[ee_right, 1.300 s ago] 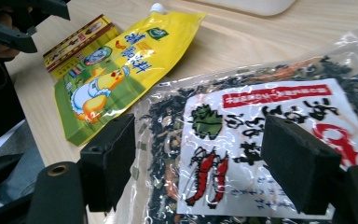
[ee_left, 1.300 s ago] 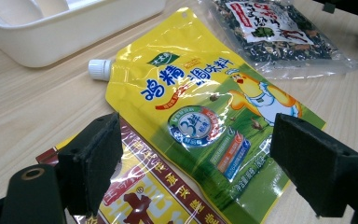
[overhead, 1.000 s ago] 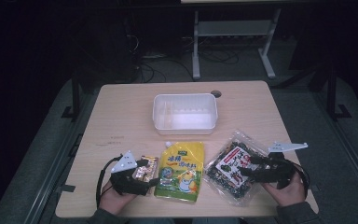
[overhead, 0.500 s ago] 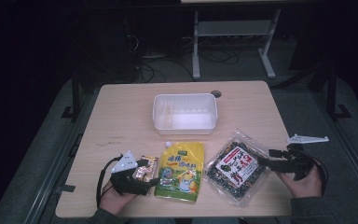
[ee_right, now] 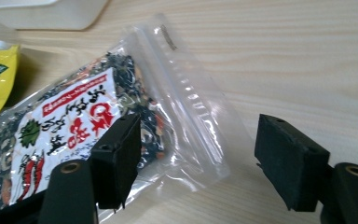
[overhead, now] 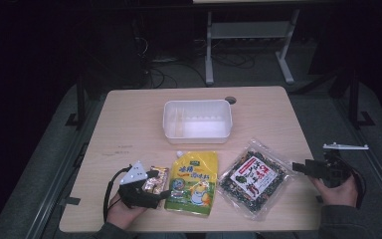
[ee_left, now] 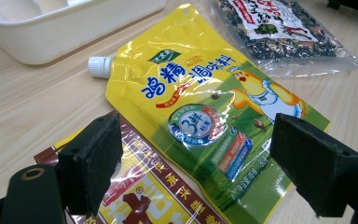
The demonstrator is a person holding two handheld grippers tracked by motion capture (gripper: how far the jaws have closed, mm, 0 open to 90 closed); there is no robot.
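A yellow spout pouch (overhead: 193, 181) (ee_left: 205, 112) lies flat at the table's front centre, its white cap (ee_left: 99, 66) toward the tub. A small red-and-gold packet (overhead: 156, 180) (ee_left: 140, 196) lies just left of it. A clear bag of dark dried food with a red-and-white label (overhead: 251, 177) (ee_right: 74, 126) lies to the right. My left gripper (overhead: 154, 184) (ee_left: 196, 163) stands open over the small packet and the pouch's lower edge. My right gripper (overhead: 301, 168) (ee_right: 196, 163) is open at the table's right edge, its jaws around the bag's clear corner.
A white plastic tub (overhead: 197, 121) (ee_left: 51, 28) stands empty behind the packets at mid table. A round cable hole (overhead: 230, 100) sits at the back of the wooden table (overhead: 129, 124). Dark floor, cables and a metal stand lie beyond.
My right gripper has drawn back to the right, from over the dark bag to the table's right edge. The left gripper has stayed in place.
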